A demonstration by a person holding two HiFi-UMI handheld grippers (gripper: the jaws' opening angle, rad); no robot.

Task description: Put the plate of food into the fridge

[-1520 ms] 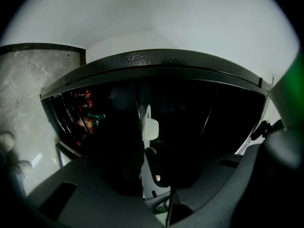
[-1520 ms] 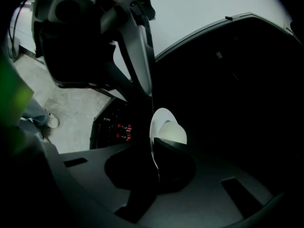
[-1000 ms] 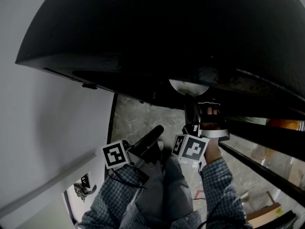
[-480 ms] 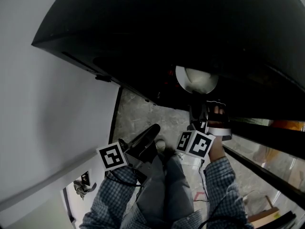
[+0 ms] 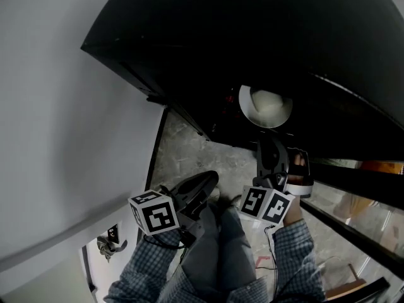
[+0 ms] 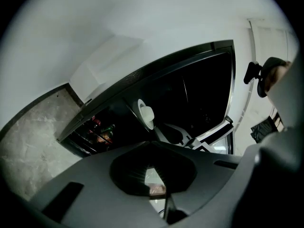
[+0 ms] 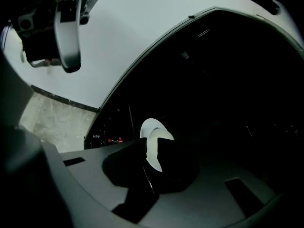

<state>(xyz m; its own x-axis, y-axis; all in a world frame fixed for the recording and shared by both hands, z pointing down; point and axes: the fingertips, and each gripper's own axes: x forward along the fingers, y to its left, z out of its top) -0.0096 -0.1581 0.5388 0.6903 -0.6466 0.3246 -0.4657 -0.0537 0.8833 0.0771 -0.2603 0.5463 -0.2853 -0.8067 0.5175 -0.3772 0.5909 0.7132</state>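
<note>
Between the right gripper's (image 7: 153, 152) fingers sits the near rim of the white plate (image 5: 265, 105), pinched tight, with a pale mound of food (image 5: 270, 98) on top. From the head view the plate lies within the fridge's (image 5: 252, 30) dark opening, just past its lower front edge (the interior is too black to make out shelves). Darkness surrounds the plate's other edges, with nothing seen touching them. Below and to the left of that front edge, the left gripper (image 5: 205, 182) hangs over the marbled floor (image 5: 180, 150), its fingers pressed together on nothing, well apart from the plate. A white surface (image 5: 57, 118) borders the fridge's left edge.
</note>
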